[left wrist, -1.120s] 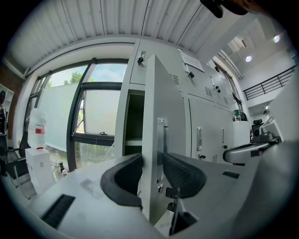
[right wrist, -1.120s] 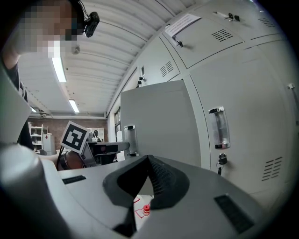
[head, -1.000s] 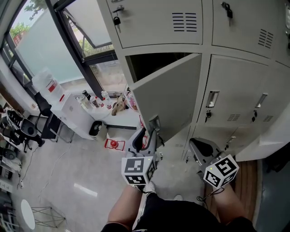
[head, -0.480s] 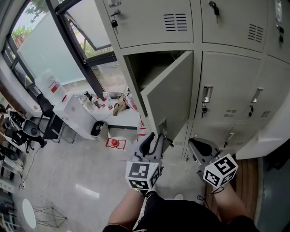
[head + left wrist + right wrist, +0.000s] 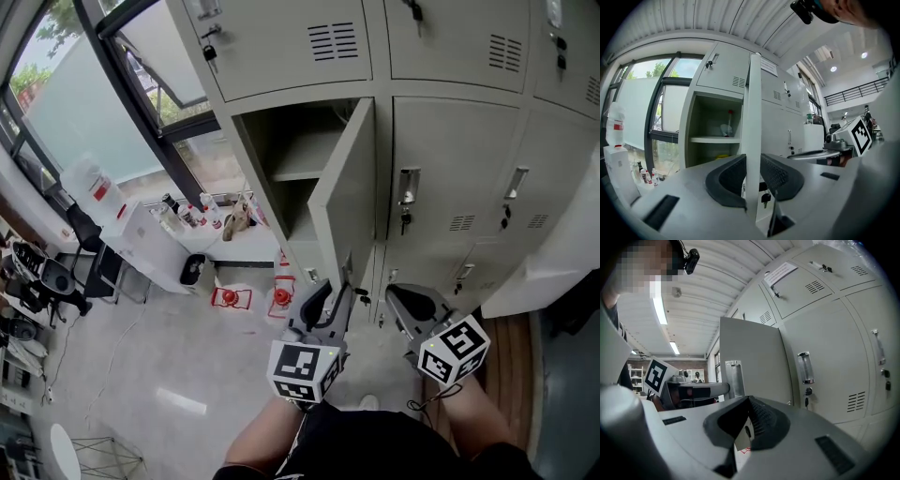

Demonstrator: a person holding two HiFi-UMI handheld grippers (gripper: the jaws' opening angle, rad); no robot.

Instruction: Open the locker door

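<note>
The grey locker door (image 5: 342, 197) stands swung out, edge-on to me, and the compartment (image 5: 286, 178) with its shelf lies open behind it. My left gripper (image 5: 325, 298) is at the door's lower free edge by the handle. In the left gripper view the door's thin edge (image 5: 752, 117) runs between the two ribbed pads (image 5: 774, 172). The left gripper (image 5: 753, 169) is closing, and both pads lie against the edge. My right gripper (image 5: 405, 300) hangs to the right below the neighbouring locker, its jaws together on nothing. From the right gripper view I see the door's outer face (image 5: 750, 362) and its handle (image 5: 733, 376).
Shut lockers (image 5: 450, 178) with handles and hanging keys stand to the right and above. A window (image 5: 84, 84), a white cabinet with bottles (image 5: 141, 234) and red items on the floor (image 5: 230, 298) lie to the left. Inside the compartment a small bottle (image 5: 729, 127) stands on the shelf.
The door has swung from half open to standing straight out, with the left gripper following its free edge to the right. The view has shifted down the lockers. The right gripper has stayed put.
</note>
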